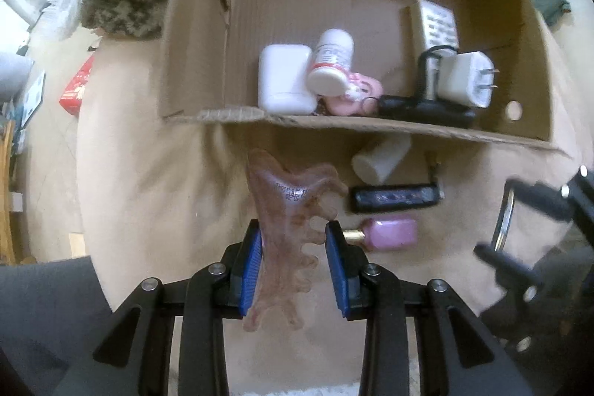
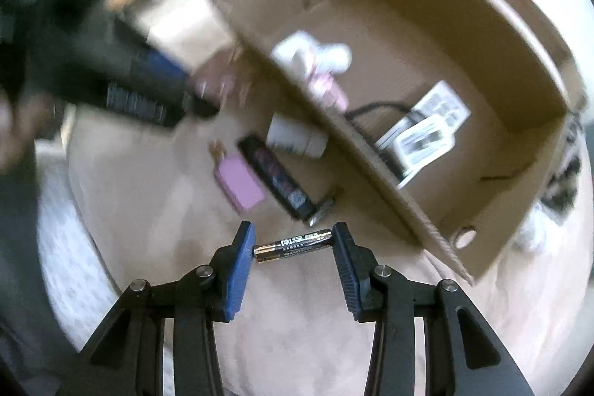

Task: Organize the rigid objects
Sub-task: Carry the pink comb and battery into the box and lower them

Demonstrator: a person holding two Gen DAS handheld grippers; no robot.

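Note:
My left gripper [image 1: 293,232] is shut on a translucent pink comb-like scraper [image 1: 289,221], held above the beige cloth in front of the cardboard box [image 1: 371,127]. My right gripper [image 2: 293,244] is shut on a black and gold battery [image 2: 293,245], gripped end to end, near the box's front wall [image 2: 371,173]. In the box lie a white case [image 1: 284,78], a white pill bottle [image 1: 331,62], a pink item [image 1: 356,93], a white charger plug [image 1: 464,78], a black cabled device [image 1: 427,108] and a remote [image 1: 434,25].
On the cloth before the box lie a white bottle [image 1: 380,156], a black bar-shaped device [image 1: 395,198] and a pink perfume bottle [image 1: 389,234]. The right gripper shows blurred at the right edge of the left wrist view [image 1: 538,240]. A furry cushion [image 1: 122,6] sits left of the box.

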